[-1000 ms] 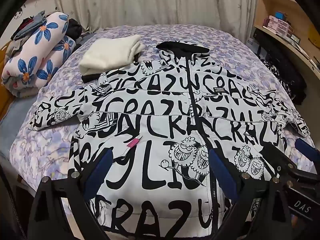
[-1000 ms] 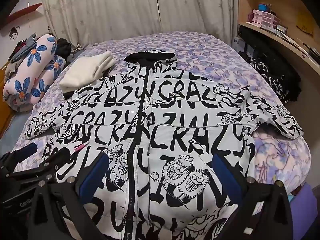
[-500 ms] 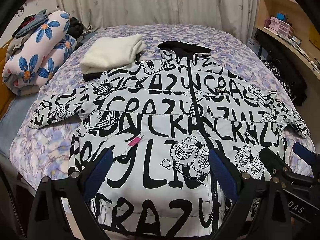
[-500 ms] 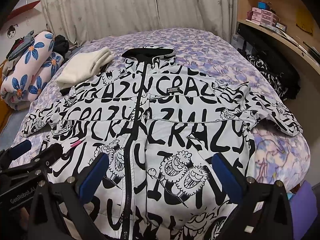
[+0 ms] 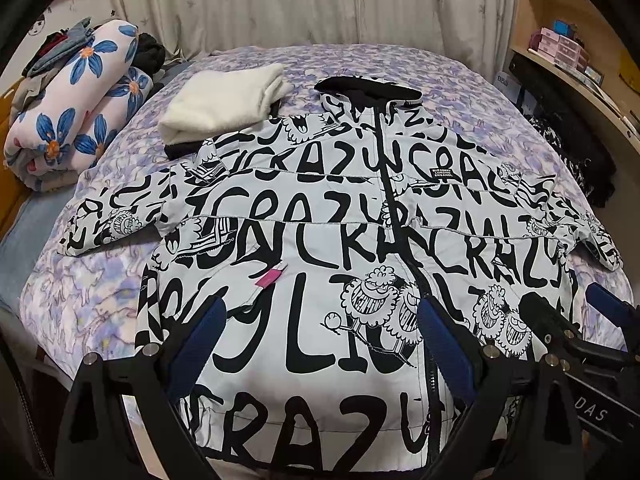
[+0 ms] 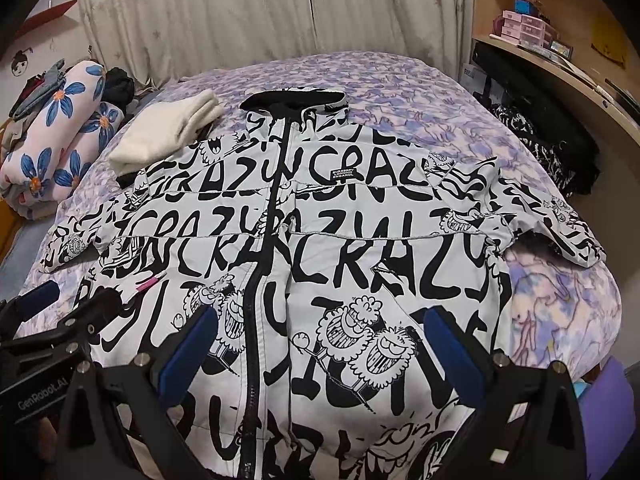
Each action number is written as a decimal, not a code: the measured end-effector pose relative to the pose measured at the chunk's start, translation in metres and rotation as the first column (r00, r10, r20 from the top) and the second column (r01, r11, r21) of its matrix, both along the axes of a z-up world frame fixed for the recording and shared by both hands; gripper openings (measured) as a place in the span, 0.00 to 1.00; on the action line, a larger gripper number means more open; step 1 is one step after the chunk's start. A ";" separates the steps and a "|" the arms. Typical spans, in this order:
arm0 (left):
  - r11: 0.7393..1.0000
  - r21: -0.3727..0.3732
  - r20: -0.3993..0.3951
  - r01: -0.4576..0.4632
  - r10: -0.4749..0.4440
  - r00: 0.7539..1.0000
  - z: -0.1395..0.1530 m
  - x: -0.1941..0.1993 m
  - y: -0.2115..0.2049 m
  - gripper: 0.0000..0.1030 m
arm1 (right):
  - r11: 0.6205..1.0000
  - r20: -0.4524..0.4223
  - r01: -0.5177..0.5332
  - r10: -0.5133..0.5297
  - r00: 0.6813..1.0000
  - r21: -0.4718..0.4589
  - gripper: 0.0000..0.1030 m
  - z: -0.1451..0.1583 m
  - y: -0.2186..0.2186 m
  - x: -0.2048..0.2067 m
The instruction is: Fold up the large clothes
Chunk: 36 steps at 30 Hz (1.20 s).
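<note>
A large white jacket (image 5: 320, 216) with black lettering and cartoon prints lies flat, front up and zipped, on the purple-patterned bed (image 5: 360, 60). Its sleeves spread left and right, and its black collar points to the far side. A small pink tag (image 5: 270, 278) sits on its left front. My left gripper (image 5: 320, 328) hovers open above the jacket's lower left half, holding nothing. In the right wrist view the jacket (image 6: 360, 208) fills the bed (image 6: 400, 92), and my right gripper (image 6: 320, 336) stands open over its lower right half. Each gripper shows in the other's view, at the side.
A folded cream garment (image 5: 224, 104) lies on the bed beside the jacket's left shoulder. Rolled floral bedding (image 5: 72, 120) is stacked at the far left. A wooden shelf (image 5: 580, 76) with boxes stands on the right, with dark clothing (image 5: 572, 152) below it. Curtains hang behind.
Both views have drifted slightly back and up, so the jacket sits a little lower and further in frame. Both grippers stay open and the jacket has not moved.
</note>
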State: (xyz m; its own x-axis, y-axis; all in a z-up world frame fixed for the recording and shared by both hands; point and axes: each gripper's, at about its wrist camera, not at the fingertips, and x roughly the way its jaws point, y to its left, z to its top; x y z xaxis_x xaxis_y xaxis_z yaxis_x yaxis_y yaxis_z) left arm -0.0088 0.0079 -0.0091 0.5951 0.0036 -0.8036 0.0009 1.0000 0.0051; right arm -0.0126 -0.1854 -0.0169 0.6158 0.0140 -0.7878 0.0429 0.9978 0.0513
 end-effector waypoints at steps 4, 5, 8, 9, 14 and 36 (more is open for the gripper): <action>1.000 0.003 0.000 0.002 -0.002 1.000 -0.001 0.000 -0.001 0.92 | 1.000 -0.002 -0.001 0.001 1.000 -0.001 1.00 0.001 0.001 0.001; 1.000 0.002 -0.002 0.002 -0.002 1.000 -0.001 0.001 -0.001 0.92 | 1.000 -0.002 0.000 0.000 1.000 -0.001 1.00 0.001 0.001 0.002; 1.000 0.003 -0.003 0.002 -0.002 1.000 -0.001 0.001 -0.002 0.92 | 1.000 -0.006 0.004 -0.004 1.000 0.002 1.00 -0.004 -0.002 0.000; 1.000 0.005 -0.003 0.002 -0.002 1.000 -0.001 0.001 -0.003 0.92 | 1.000 -0.008 0.006 -0.006 1.000 0.004 1.00 -0.005 -0.003 0.000; 1.000 0.006 -0.001 0.005 -0.005 1.000 -0.001 0.002 -0.006 0.92 | 1.000 -0.018 0.017 -0.017 1.000 0.014 1.00 -0.006 -0.009 0.003; 0.999 0.042 0.046 0.024 -0.026 0.999 0.010 0.013 -0.043 0.92 | 0.999 0.038 0.033 -0.033 0.999 -0.013 1.00 0.016 -0.039 0.013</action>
